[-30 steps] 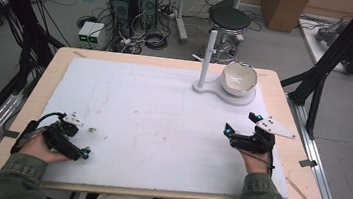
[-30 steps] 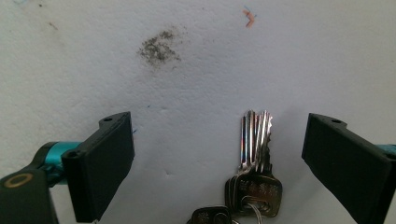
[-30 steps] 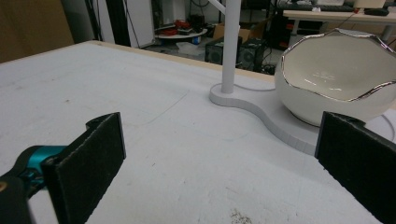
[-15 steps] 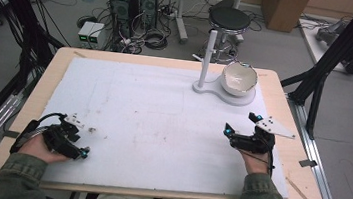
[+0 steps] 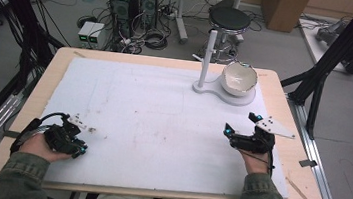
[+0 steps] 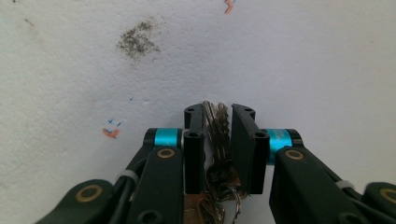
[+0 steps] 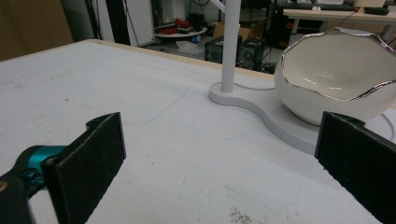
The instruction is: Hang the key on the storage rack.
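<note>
So the left gripper (image 6: 217, 122) has just been closing and is now clamped on a bunch of keys (image 6: 215, 135) at the near-left of the bench (image 5: 168, 63). Right gripper (image 7: 219, 163) hangs wide, nothing in it. Looks like the pickup step; next is probably a lift toward the white bowl (image 5: 239, 78).

The white bowl (image 7: 341, 77) has a silver rim, on a white stand (image 5: 214, 89). The worktop (image 5: 152, 122) is white with grey smudges; black tongs (image 6: 216, 123) with teal bands grip silvery keys (image 6: 215, 126).
</note>
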`<state>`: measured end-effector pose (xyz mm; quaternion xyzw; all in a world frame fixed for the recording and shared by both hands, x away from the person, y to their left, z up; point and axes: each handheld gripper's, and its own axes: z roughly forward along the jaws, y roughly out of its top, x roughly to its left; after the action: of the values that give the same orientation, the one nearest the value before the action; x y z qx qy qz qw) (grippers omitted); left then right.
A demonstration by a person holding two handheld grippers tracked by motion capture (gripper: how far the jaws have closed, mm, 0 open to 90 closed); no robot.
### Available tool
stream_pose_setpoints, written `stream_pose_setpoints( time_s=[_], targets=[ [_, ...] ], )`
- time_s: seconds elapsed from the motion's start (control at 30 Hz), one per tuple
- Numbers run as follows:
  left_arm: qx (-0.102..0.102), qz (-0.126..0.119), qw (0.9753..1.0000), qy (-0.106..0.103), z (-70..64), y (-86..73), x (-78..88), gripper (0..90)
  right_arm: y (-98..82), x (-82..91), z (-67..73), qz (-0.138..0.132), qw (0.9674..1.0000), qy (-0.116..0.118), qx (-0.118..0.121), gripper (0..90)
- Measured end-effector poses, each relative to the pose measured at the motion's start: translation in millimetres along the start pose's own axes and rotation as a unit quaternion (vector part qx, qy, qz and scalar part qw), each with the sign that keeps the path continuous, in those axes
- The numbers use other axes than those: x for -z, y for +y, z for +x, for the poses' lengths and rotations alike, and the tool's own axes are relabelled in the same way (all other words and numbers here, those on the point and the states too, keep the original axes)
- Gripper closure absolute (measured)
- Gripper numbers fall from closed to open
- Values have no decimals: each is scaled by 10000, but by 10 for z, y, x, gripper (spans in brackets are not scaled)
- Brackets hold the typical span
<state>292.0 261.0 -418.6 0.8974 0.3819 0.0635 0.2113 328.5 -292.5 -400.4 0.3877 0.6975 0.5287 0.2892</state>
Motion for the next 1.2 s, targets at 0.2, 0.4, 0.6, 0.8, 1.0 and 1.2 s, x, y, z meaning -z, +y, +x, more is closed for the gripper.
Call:
stream_pose_setpoints(
  time_s=[0.2,0.4,0.6,0.8,1.0,1.2],
  targets=[
    [1,-93,9999,-76,41,-29,6,825,1,3,-3,-9,10000,-5,10,8],
    [-9,-201,9997,-145,55,-58,14,827,1,1,-2,-9,10000,-12,17,8],
    [19,-361,9993,-67,65,-67,64,827,1,1,-2,-12,10000,-8,15,8],
    [101,-780,9968,-146,94,-90,165,827,2,2,-1,-8,10000,-11,20,8],
    [195,-1335,9905,-257,130,-132,293,828,2,2,-3,-36,10000,-28,43,8],
    [251,-1692,9847,-330,153,-153,383,828,2,1,2,-22,10000,-23,65,8]
  ],
)
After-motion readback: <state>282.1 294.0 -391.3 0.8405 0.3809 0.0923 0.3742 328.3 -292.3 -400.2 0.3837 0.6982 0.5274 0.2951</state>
